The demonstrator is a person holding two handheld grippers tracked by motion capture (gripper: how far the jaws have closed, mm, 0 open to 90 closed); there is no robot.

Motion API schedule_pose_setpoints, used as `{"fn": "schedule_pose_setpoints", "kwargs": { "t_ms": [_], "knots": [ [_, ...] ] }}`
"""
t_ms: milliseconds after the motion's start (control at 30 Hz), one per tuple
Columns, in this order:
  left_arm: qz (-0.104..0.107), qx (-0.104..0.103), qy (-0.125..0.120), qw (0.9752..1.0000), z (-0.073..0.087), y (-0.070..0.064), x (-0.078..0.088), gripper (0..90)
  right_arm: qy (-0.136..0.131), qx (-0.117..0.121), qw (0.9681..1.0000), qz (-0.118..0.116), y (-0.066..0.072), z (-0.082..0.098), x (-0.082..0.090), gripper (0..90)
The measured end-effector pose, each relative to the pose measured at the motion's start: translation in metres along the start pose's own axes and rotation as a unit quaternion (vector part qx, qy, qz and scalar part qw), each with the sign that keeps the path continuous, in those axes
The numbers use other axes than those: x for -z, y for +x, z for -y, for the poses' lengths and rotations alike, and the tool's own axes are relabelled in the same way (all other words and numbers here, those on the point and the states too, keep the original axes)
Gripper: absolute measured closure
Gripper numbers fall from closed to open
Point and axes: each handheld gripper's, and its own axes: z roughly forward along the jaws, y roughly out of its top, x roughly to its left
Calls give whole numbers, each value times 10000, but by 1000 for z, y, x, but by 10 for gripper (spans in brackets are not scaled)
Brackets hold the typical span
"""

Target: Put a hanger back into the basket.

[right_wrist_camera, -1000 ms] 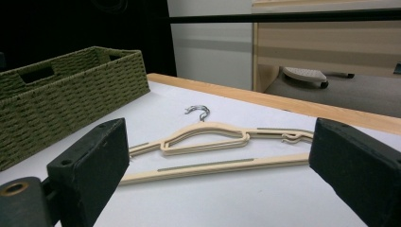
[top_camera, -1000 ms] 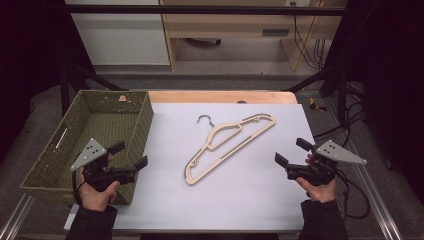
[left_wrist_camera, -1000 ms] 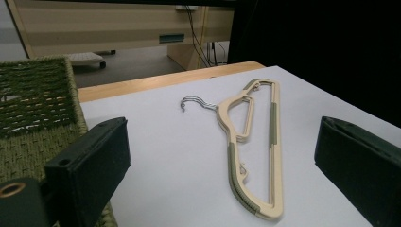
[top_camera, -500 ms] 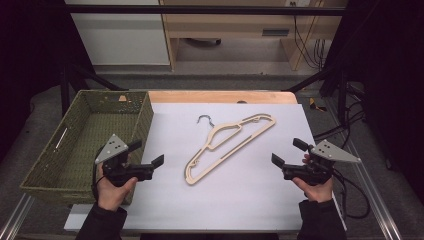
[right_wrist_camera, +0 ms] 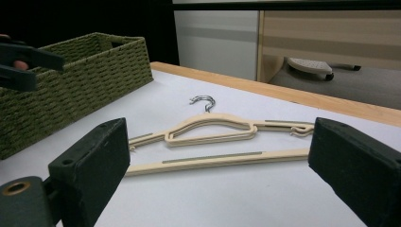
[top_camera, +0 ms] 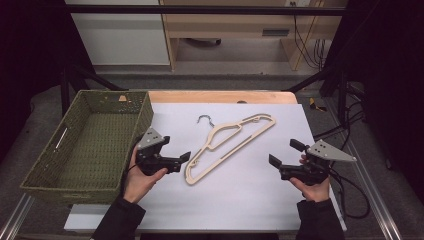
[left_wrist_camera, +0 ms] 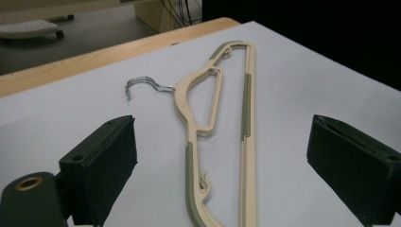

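Observation:
A cream plastic hanger (top_camera: 239,126) with grey-green grip strips and a metal hook lies flat and diagonal on the white table top (top_camera: 260,200). My left gripper (top_camera: 184,160) is open just left of the hanger's lower end, its jaws pointing at it. In the left gripper view the hanger (left_wrist_camera: 248,109) runs away between the wide-apart jaws of the left gripper (left_wrist_camera: 224,142). My right gripper (top_camera: 283,153) is open at the right, apart from the hanger and pointing left. The right gripper view shows the hanger (right_wrist_camera: 213,158) lying crosswise beyond the right gripper (right_wrist_camera: 217,142).
A green woven basket (top_camera: 142,115) stands at the table's left, empty inside. It is at the left of the right gripper view (right_wrist_camera: 71,85), with the left gripper (right_wrist_camera: 28,61) in front of it. A wooden strip (top_camera: 220,96) edges the table's far side.
My left gripper has moved right, from beside the basket to the hanger's lower end. My right gripper has shifted slightly left. The hanger has not moved.

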Motion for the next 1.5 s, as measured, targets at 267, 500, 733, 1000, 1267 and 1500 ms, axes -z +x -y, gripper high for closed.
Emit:
{"fn": "schedule_pose_setpoints", "kwargs": {
  "t_ms": [267, 500, 733, 1000, 1267, 1500],
  "knots": [
    [-18, 37, 506, 9987, 0, 1, -50, 129, -54, -10, 10000, -22, 0, 0, 1, 73],
    [-35, 78, 835, 9965, 9, 6, -80, 233, 24, 9, 10000, -48, 1, 1, -4, 73],
    [-19, 185, 1076, 9940, 16, 12, -99, 384, 9, 12, 10000, -50, 0, 1, -4, 73],
    [0, 184, 1512, 9883, 28, 16, -122, 547, -6, 6, 10000, -56, -1, 2, -5, 72],
    [-104, 236, 1688, 9853, 36, 22, -135, 665, 49, 28, 10000, -71, 0, 3, -8, 71],
    [-68, 198, 1763, 9841, 37, 24, -137, 709, 94, 12, 9999, -87, 1, 3, -9, 71]
  ]
}}
